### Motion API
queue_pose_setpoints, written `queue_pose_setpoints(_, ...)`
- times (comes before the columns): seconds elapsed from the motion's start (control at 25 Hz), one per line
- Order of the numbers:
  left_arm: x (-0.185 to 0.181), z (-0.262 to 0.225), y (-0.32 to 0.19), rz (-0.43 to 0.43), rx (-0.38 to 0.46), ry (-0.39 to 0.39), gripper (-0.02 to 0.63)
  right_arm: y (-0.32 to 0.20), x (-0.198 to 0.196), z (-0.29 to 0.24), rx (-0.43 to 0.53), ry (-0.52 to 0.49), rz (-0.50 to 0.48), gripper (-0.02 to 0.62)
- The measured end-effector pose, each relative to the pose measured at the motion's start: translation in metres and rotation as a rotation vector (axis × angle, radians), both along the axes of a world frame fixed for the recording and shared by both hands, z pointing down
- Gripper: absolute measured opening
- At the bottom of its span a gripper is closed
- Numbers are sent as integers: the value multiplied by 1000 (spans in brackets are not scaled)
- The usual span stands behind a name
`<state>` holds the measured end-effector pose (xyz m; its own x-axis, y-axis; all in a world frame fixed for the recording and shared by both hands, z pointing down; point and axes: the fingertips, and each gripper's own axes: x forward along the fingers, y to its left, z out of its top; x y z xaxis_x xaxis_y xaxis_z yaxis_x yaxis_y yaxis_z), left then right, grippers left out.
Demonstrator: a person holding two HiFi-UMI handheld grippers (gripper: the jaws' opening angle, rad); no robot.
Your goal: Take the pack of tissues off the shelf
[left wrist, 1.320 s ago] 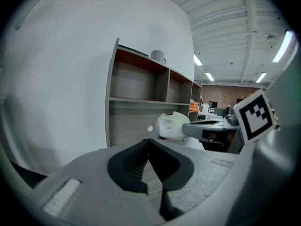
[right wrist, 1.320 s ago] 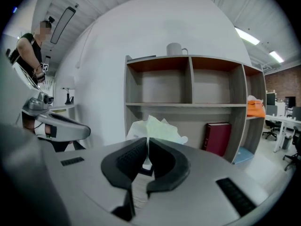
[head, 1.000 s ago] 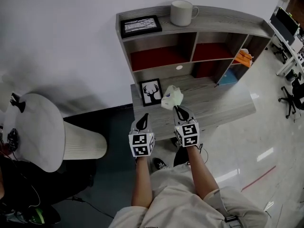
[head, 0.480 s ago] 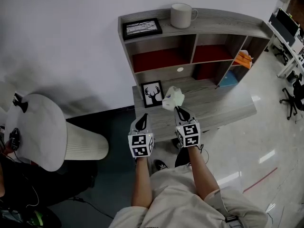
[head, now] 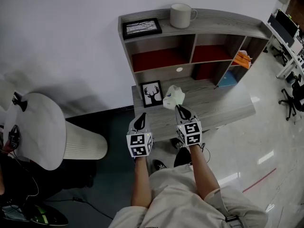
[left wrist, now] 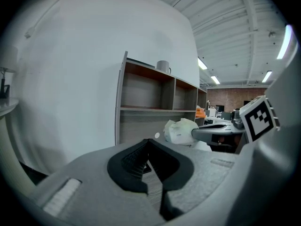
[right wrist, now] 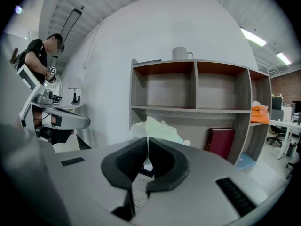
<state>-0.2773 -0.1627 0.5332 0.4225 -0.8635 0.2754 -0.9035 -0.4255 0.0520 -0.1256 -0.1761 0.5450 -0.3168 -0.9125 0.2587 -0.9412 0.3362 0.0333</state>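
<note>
Hardly anything has shifted over the last second: both hands sit in nearly the same place before the shelf, and the pack of tissues is still pinched in the right claw just as before.

The grey wooden shelf unit [head: 223, 20] stands against the white wall, with open compartments under its top board. A wide grey surface [head: 223, 106] juts out below them. To the left, well apart from the unit, is a round white table [head: 40, 129] on a ribbed base.

On the top board a white mug [head: 181, 14] stands upright, with a dark-framed picture [head: 141, 27] lying near the left end. A small framed deer print [head: 152, 92] leans at the back of the surface. Something orange [head: 243, 58] sits in a right-hand compartment, and a red book [right wrist: 220, 142] stands low in the unit.

The pack of tissues [head: 174, 97] is off the shelf, held in the air above the surface, just right of the deer print. The right claw [head: 179, 109] is clenched on its near edge, and in the right gripper view the crumpled pale wrapper sticks out past the pads. The left claw [head: 141, 119] hangs beside it over the front edge of the surface, pads pressed together with nothing between them.
</note>
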Motion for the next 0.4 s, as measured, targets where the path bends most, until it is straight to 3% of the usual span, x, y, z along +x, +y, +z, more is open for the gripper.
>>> queue_pose_setpoints(0.4, 0, 5, -1, 16, -16, 9, 8, 1, -4, 4, -6, -12, -25, 26)
